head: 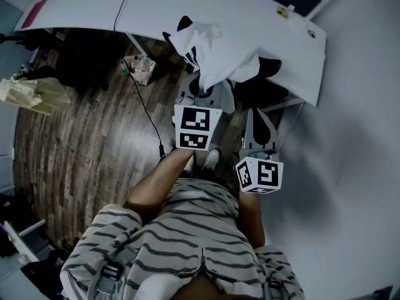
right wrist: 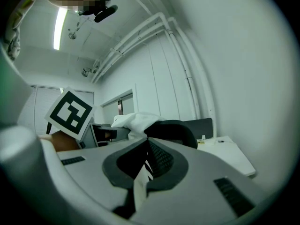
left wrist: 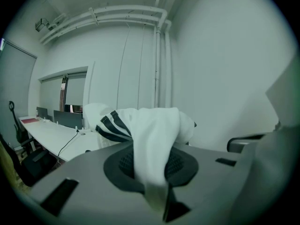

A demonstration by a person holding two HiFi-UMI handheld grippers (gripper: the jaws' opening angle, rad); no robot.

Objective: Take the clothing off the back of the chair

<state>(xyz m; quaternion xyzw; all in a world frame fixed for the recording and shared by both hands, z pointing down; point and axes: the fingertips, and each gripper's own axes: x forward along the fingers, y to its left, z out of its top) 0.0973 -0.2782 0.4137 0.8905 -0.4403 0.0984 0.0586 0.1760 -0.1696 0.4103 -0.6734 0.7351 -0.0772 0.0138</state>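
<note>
A white garment with black stripes (head: 212, 49) lies draped over the back of a dark office chair (head: 270, 67) by the desk. My left gripper (head: 201, 95) reaches to the garment's lower edge. In the left gripper view the left gripper (left wrist: 152, 175) is shut on a fold of the white cloth (left wrist: 152, 135), which rises from between the jaws. My right gripper (head: 258, 120) sits just right of the chair. In the right gripper view the right gripper (right wrist: 142, 175) pinches a striped strip of the garment (right wrist: 133, 120), with the chair back (right wrist: 176, 129) right behind.
A long white desk (head: 94, 5) runs across the far side, with a black cable (head: 147, 111) trailing onto the wood floor. A small bin (head: 142, 69) stands under the desk. A pale wall (head: 356, 136) closes the right side. A beige bundle (head: 31, 92) lies at the left.
</note>
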